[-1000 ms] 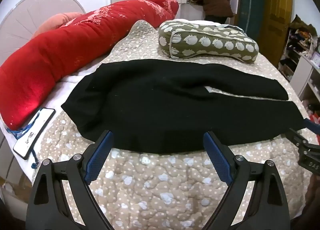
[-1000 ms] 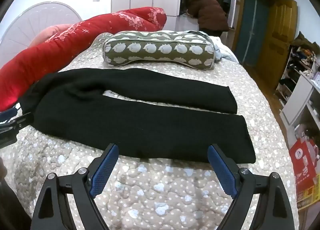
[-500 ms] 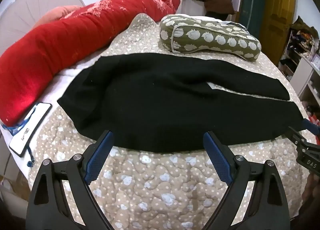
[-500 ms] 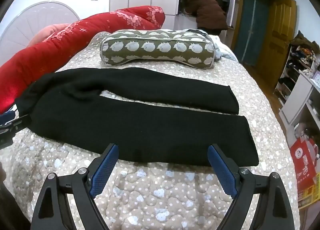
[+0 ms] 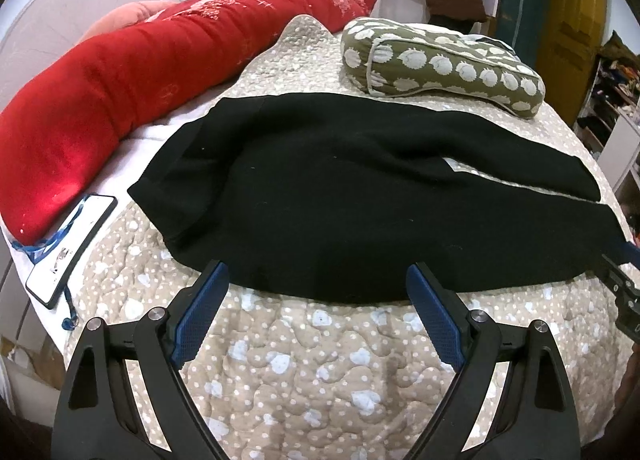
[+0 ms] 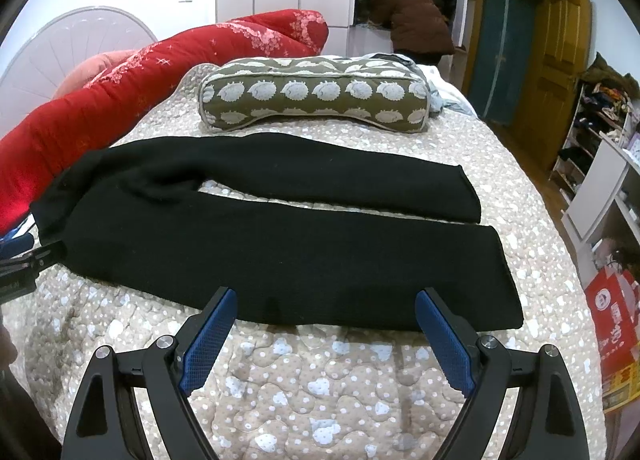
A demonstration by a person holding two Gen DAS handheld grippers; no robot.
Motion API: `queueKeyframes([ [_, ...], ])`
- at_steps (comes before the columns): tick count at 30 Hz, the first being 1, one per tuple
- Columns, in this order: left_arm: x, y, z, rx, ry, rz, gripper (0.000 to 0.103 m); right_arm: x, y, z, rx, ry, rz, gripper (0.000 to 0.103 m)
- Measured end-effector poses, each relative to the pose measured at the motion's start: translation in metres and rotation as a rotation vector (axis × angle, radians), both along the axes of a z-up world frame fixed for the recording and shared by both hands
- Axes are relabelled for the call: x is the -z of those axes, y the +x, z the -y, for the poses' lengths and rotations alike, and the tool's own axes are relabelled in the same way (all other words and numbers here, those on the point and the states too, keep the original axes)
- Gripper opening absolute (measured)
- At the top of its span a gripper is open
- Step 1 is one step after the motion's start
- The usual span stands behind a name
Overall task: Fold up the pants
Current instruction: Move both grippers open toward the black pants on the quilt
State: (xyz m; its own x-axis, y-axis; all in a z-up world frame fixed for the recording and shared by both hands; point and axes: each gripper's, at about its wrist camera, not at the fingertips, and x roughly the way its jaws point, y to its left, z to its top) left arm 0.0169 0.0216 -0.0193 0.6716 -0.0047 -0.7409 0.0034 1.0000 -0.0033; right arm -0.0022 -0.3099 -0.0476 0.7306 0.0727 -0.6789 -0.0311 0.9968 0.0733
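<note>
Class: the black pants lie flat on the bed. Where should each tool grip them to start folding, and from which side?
Grip the near edge of the black pants, approaching low from the front: left tool by the waist, right tool near the cuff. Both are open; the near leg lies flat, parallel to them.

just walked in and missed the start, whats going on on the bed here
A person is about to fold the black pants, which lie flat on the spotted quilt, legs slightly apart. The left gripper hovers open at the near edge by the waist end, and the right gripper hovers open at the near leg. Neither has hold of the fabric yet. A patterned pillow and a red bolster sit behind the pants.
</note>
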Motion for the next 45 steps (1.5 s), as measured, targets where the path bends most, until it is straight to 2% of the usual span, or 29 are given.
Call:
queueKeyframes([
  [13,-0.004,0.001,-0.014,-0.039,-0.018,-0.008,0.091,0.002,0.0,-0.003,-0.003,0.015,-0.016,0.09],
  [35,-0.006,0.0,-0.004,-0.021,-0.014,-0.024,0.091,0.006,-0.003,0.001,0.007,0.024,-0.04,0.09],
  [45,0.002,0.004,-0.009,-0.032,-0.052,-0.056,0.091,0.008,-0.001,-0.001,0.005,0.029,-0.057,0.09],
])
